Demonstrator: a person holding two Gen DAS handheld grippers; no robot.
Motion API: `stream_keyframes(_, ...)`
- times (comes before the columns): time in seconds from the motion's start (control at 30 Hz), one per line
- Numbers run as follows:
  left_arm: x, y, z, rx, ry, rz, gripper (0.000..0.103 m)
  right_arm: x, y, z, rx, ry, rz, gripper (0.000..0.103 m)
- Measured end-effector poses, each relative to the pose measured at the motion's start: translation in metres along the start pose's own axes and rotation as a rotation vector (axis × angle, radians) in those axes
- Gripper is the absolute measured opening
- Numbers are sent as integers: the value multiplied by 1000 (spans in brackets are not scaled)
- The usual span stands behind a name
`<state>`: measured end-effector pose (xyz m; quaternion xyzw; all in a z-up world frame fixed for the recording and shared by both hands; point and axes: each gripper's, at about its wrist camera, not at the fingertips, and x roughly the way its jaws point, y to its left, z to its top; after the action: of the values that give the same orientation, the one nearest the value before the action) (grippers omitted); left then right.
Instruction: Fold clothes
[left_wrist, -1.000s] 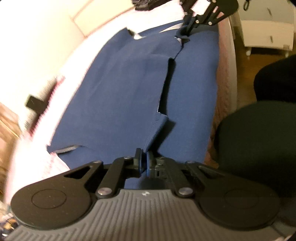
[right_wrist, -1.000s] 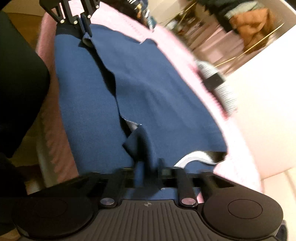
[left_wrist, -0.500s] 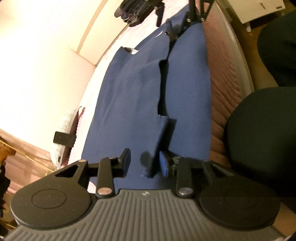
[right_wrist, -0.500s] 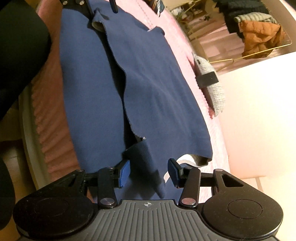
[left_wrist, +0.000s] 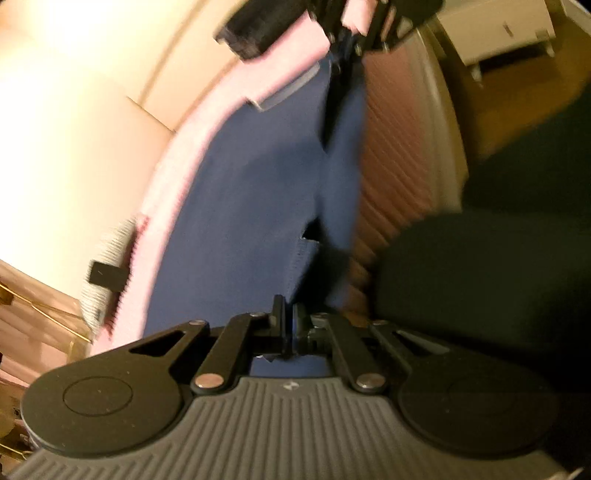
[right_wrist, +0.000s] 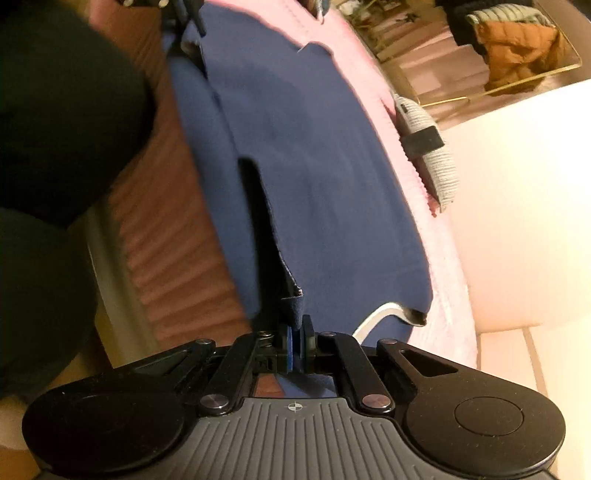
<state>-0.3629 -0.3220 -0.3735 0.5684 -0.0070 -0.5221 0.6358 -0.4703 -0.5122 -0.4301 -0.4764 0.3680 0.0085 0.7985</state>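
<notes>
- While you hold both claws clamped on cloth, left gripper at bottom centre of the left view has its jaws together on a corner of the blue garment.
- Right gripper at bottom centre of the right view is likewise closed, blue fabric pinched between the pads.
- Garment lies spread long across the pink bedcover, running from bottom centre up to the top of both frames; one long edge is lifted into a flap with a dark gap beneath it, mid-frame.
- Handling guess: light, soft knit, fully limp, so it'll sag and crease between your two grips. Not fragile, not slippery. Grab at hem corners or the flap edge, keep the span taut, and lay it over flat.
- Left view only: white drawer unit upper right, wood floor beside it, and the right gripper seen far off at top centre, biting the far end of the flap.
- Right view only: white trim or lining at the garment's near edge, lower right, and an orange garment on a gold rack, upper right.
- Both views: grey knit bundle with black band at the far bed edge; dark clothing of yours fills the near side.
- Left view is motion-blurred, so far details are soft.
</notes>
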Motion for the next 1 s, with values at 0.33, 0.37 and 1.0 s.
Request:
stream_keyframes(0.33, -4, 7, 2, -112, 14, -20, 0, -11, 11, -7, 36, -11, -38, 3)
stream_keyframes(0.37, -7, 7, 1, -120, 18, -28, 2, -17, 13, -9, 51, -5, -34, 3)
stream_keyframes(1.0, -33, 90, -34, -559, -23, 5, 19, -59, -84, 11, 756, -141, 163, 64)
